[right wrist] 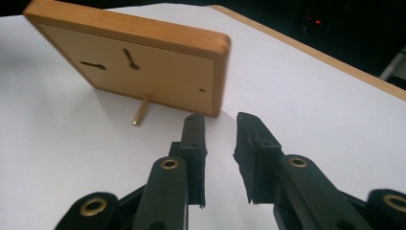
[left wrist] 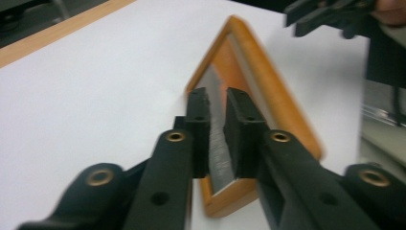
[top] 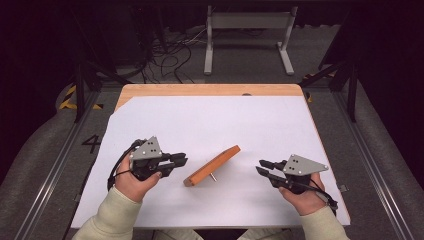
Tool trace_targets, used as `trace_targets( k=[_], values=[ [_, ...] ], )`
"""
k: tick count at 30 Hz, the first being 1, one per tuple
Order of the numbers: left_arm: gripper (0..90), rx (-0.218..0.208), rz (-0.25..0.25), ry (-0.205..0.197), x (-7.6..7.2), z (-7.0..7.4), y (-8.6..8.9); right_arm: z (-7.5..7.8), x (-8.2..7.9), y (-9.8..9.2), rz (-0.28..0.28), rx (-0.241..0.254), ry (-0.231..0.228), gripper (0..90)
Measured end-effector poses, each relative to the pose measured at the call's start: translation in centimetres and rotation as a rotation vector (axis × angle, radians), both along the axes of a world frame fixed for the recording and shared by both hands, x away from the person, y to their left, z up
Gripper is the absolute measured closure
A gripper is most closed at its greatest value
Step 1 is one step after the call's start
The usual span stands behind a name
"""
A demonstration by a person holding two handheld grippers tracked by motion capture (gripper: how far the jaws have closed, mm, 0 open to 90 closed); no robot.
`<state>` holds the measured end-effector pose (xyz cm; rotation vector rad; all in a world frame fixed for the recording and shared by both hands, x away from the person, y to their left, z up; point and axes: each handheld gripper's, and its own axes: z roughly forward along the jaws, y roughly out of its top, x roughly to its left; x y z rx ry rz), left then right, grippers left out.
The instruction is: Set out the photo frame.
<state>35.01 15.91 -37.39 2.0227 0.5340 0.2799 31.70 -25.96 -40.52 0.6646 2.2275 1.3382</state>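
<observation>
Wood forms the picture frame, which stands propped on its back peg at mid-table, between the left gripper and right gripper.

Left gripper view: jaws nearly closed, empty; glazed front looks fragile and slippery.

Right gripper view: jaws slightly parted, empty. The frame appears light and rigid; grip the wooden edge, not the glass.
</observation>
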Motion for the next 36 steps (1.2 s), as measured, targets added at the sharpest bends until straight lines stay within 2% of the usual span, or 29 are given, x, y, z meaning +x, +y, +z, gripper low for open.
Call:
trace_targets(
  k=[2, 3, 5, 7, 8, 10, 12, 15, 18, 20, 21, 27, 30, 36],
  values=[
    [89.0, 0.003, 0.029, -0.002, 0.2, -0.4, 0.4, 0.0, 0.2, -0.4, -0.03, 0.003, 0.001, 72.4],
    [89.8, -0.008, 0.06, -0.011, 0.5, -0.8, 1.0, 0.0, 0.3, -0.8, -0.054, 0.011, 0.0, 71.3],
    [89.9, -0.021, 0.072, -0.001, 0.6, -1.0, 1.3, 0.0, 0.4, -1.0, -0.063, 0.017, -0.003, 70.8],
    [89.9, -0.064, 0.106, 0.005, 0.9, -1.7, 2.1, 0.0, 0.5, -1.5, -0.082, 0.037, -0.006, 69.9],
    [89.9, -0.064, 0.106, 0.005, 0.9, -1.7, 2.1, 0.0, 0.5, -1.5, -0.082, 0.037, -0.006, 69.9],
    [89.9, -0.093, 0.124, 0.001, 1.1, -2.3, 2.5, 0.0, 0.5, -1.8, -0.091, 0.051, -0.009, 69.1],
    [89.9, -0.106, 0.143, 0.003, 1.0, -2.6, 2.8, 0.0, 0.5, -2.0, -0.095, 0.06, -0.012, 68.7],
    [89.9, -0.097, 0.168, 0.017, 0.8, -3.4, 3.0, 0.1, 0.6, -2.2, -0.101, 0.069, -0.014, 67.6],
    [89.9, -0.08, 0.179, 0.037, 0.8, -4.1, 2.9, 0.1, 0.7, -2.2, -0.102, 0.079, -0.011, 67.4],
    [89.9, -0.054, 0.193, 0.071, 1.0, -4.9, 2.4, 0.0, 0.7, -2.1, -0.102, 0.076, -0.008, 67.4],
    [89.9, -0.054, 0.193, 0.071, 1.0, -4.9, 2.4, 0.0, 0.7, -2.1, -0.102, 0.076, -0.008, 67.4],
    [89.9, 0.024, 0.183, 0.127, 1.4, -6.1, 1.2, 0.0, 0.7, -2.2, -0.103, 0.075, -0.006, 67.0],
    [89.9, 0.061, 0.179, 0.173, 1.9, -6.7, 0.6, 0.0, 0.7, -2.1, -0.103, 0.075, -0.003, 66.7],
    [89.9, 0.14, 0.142, 0.239, 2.4, -8.0, -1.0, 0.0, 0.6, -2.2, -0.104, 0.073, 0.0, 65.8]
  ],
)
